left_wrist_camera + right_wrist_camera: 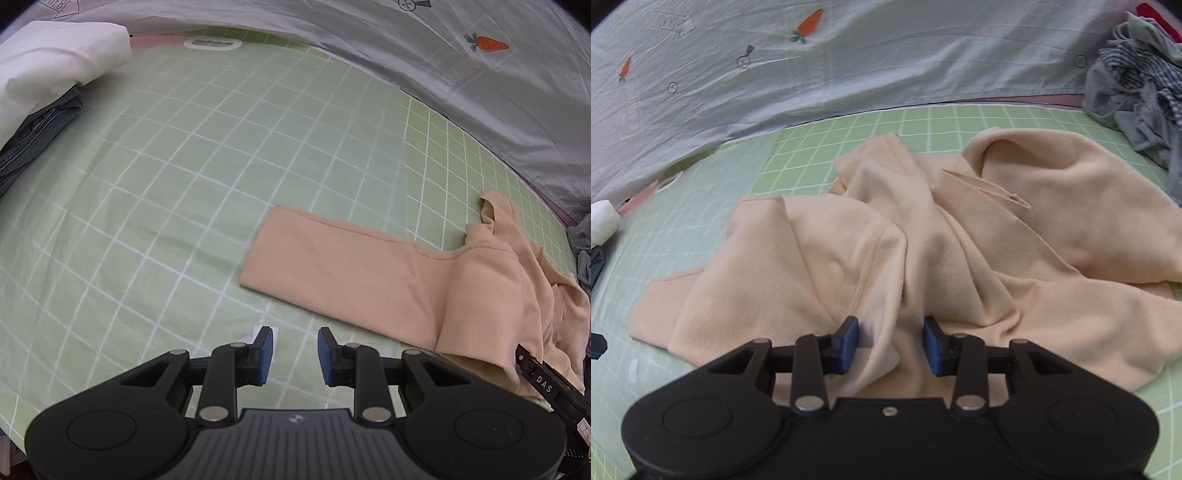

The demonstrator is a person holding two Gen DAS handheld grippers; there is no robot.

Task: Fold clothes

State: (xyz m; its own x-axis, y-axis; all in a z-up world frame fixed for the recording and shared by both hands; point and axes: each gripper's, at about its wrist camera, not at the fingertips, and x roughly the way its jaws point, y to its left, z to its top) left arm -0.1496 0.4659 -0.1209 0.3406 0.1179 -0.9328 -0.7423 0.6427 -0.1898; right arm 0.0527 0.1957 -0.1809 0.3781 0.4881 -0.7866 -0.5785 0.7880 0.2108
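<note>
Blue pads of the right claw (891, 345) were seen parted, with a raised ridge of the peach garment (923, 240) lying between them; no firm pinch on the cloth could be made out, so the claw was read as apart and not clamped. Directly ahead of and under this claw the garment was found bunched on the green checked bed sheet (701, 221), its body crumpled toward the right and one sleeve (332, 266) laid out flat toward the left. The sleeve's long axis was noted running across the bed, left to right.

The left claw (295, 354) was held over bare sheet, pads apart, nothing between them. The sleeve's cuff end lay just ahead and to its right, apart from it.

The right claw was judged nearer the garment's body, the left nearer the sleeve.

Farther off, a grey heap of clothes (1137, 92) and a carrot-print cover (812, 74) were recorded.
</note>
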